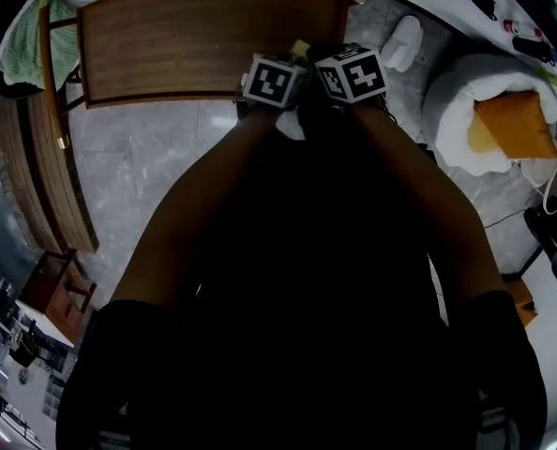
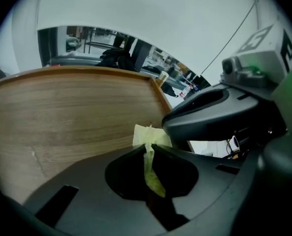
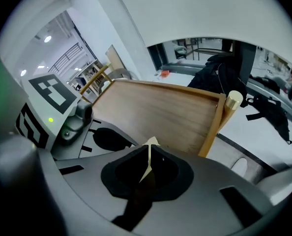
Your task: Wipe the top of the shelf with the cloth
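The wooden shelf top [image 1: 194, 40] fills the upper middle of the head view. A pale yellow-green cloth [image 1: 300, 48] lies at its near right edge. My left gripper [image 1: 274, 81] and right gripper [image 1: 353, 71] are side by side over that edge, nearly touching. In the left gripper view the left gripper [image 2: 148, 145] is shut on a fold of the cloth [image 2: 147, 135], which rests on the shelf top [image 2: 62, 117]. In the right gripper view the right gripper [image 3: 150, 147] is shut on a thin edge of the cloth [image 3: 148, 163] above the shelf top [image 3: 160, 112].
A raised rim and a corner post with a round knob [image 3: 233, 100] bound the shelf's right end. A green towel [image 1: 21, 45] hangs at the far left. On the right stand a white beanbag with an orange cushion [image 1: 508, 120] and a white slipper [image 1: 402, 43]. Low wooden furniture [image 1: 53, 176] runs along the left.
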